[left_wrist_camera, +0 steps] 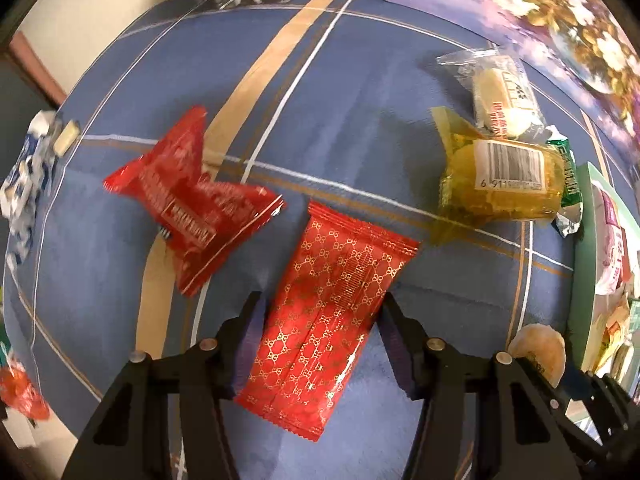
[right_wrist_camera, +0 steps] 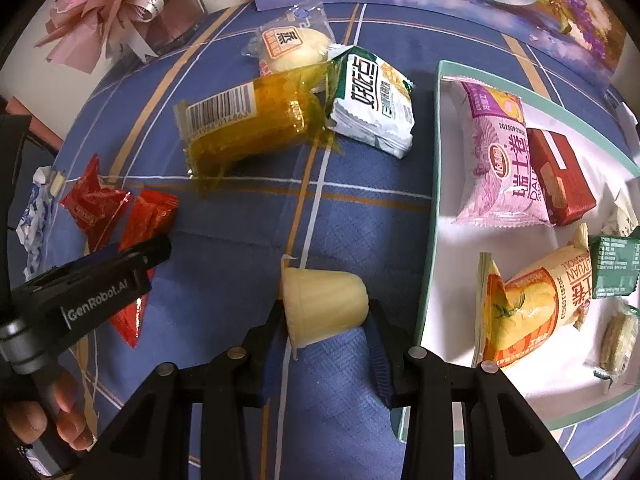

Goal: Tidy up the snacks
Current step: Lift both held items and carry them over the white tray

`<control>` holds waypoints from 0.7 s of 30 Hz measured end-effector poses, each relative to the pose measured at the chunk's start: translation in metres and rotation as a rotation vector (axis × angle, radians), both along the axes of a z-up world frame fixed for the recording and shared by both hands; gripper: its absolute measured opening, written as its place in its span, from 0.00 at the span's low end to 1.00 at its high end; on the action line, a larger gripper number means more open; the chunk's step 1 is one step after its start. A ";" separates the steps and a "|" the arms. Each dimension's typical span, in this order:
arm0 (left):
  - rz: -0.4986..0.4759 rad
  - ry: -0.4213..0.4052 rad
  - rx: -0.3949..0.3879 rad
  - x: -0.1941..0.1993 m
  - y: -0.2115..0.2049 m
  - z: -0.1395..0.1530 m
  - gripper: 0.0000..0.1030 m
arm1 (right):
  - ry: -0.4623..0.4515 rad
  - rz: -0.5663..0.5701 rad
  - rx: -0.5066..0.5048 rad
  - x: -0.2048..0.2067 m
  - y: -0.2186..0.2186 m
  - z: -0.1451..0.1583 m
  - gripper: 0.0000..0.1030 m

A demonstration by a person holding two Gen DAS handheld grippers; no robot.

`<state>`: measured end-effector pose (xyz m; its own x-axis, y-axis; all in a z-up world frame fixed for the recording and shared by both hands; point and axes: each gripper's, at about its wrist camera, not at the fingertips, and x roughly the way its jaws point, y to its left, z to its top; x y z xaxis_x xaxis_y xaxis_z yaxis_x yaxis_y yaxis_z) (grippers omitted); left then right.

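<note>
i have the red patterned packet [left_wrist_camera: 320, 312] between the fingers of my left gripper [left_wrist_camera: 320, 300], flat on the blue checked cloth [left_wrist_camera: 360, 140]. the jaws sit close on both its long edges, but i cannot tell if the pads already press on it or only stand beside it. i take it across the narrow side, i think because a flat packet gives most hold there.

my right gripper [right_wrist_camera: 326, 320] is clenched on the pale jelly cup [right_wrist_camera: 324, 304], which lies on its side just beside the white tray [right_wrist_camera: 426, 280]. i judge i hold it there to put it next with the snacks already sorted in the tray.

the other red packet [left_wrist_camera: 192, 196], the yellow bag with the barcode [left_wrist_camera: 504, 176] and the clear bun wrapper [left_wrist_camera: 502, 96] lie loose on the cloth.

in the left wrist view the tray is cut off at the right edge, so i cannot see its free places from there. the blue and white packet [left_wrist_camera: 24, 184] at the left rim is blurred.
</note>
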<state>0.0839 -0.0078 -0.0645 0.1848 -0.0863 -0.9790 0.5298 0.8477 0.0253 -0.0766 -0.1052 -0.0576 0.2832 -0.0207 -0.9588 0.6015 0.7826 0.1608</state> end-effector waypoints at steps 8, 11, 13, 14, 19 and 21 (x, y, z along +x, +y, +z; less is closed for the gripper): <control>0.075 0.019 0.020 -0.007 0.017 0.003 0.52 | -0.032 0.001 0.025 -0.014 0.003 0.012 0.38; 0.110 0.057 -0.001 -0.007 0.025 0.006 0.52 | -0.048 -0.006 0.023 -0.020 0.000 0.018 0.36; 0.117 0.066 -0.015 -0.009 0.028 0.009 0.52 | -0.071 -0.017 0.042 -0.026 -0.002 0.022 0.34; 0.116 0.065 -0.019 -0.011 0.029 0.012 0.52 | -0.080 -0.023 0.049 -0.028 -0.004 0.024 0.34; 0.151 0.070 -0.039 -0.016 0.030 0.028 0.52 | -0.104 -0.030 0.073 -0.030 -0.012 0.028 0.34; 0.171 0.073 -0.052 -0.017 0.028 0.032 0.52 | -0.104 -0.028 0.093 -0.030 -0.014 0.026 0.34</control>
<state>0.0670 0.0204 -0.0321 0.1299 -0.1102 -0.9854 0.3767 0.9248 -0.0538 -0.1061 -0.1191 -0.0321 0.3821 0.0579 -0.9223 0.5987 0.7447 0.2948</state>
